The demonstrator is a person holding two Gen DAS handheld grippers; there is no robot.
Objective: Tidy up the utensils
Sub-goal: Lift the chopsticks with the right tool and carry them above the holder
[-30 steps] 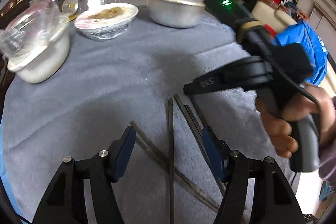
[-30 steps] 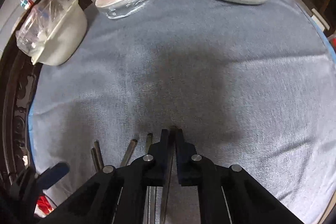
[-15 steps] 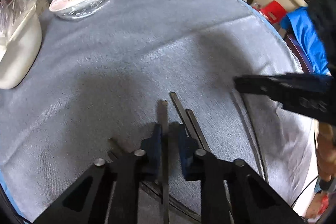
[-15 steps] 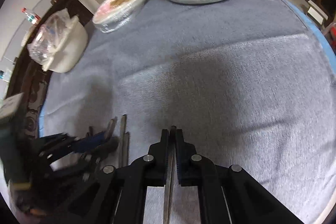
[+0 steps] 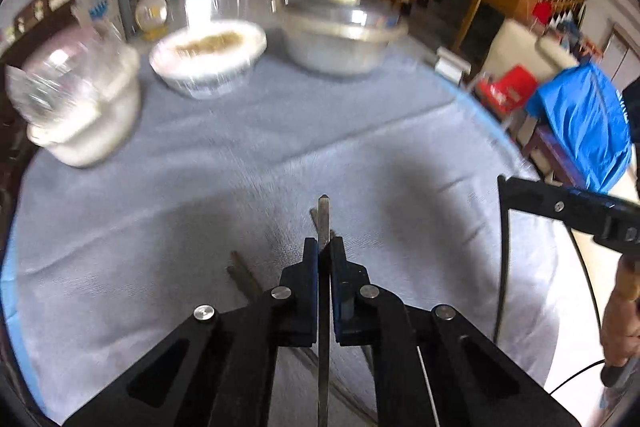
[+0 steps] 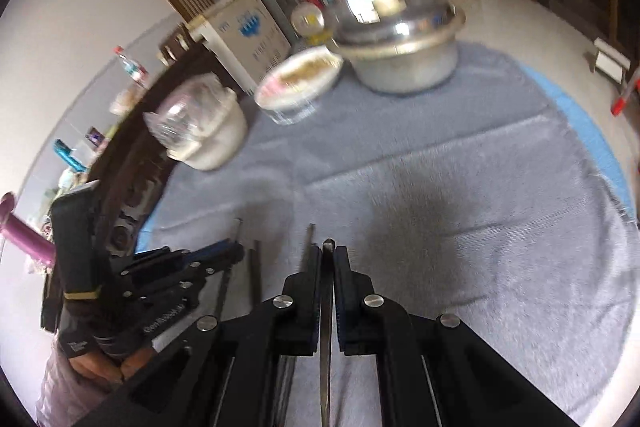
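A: Are both holding one?
B: Yes. The left hand-held gripper point(image 5: 324, 255) is clamped on a chopstick point(image 5: 323, 223), the right hand-held gripper point(image 6: 327, 259) on another chopstick point(image 6: 327, 255), each lengthwise.
A: The rest?
B: Loose chopsticks point(image 6: 255, 277) lie on the desk point(image 6: 460, 187), nearer the left.

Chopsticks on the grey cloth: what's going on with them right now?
A person holds a gripper in each hand over a round table covered in grey cloth. The left gripper has just closed on one chopstick, and the right gripper is shut on another chopstick. A few more chopsticks lie on the cloth near the left gripper. A lidded metal pot, a wrapped plate of food and a white bowl sit at the far side.
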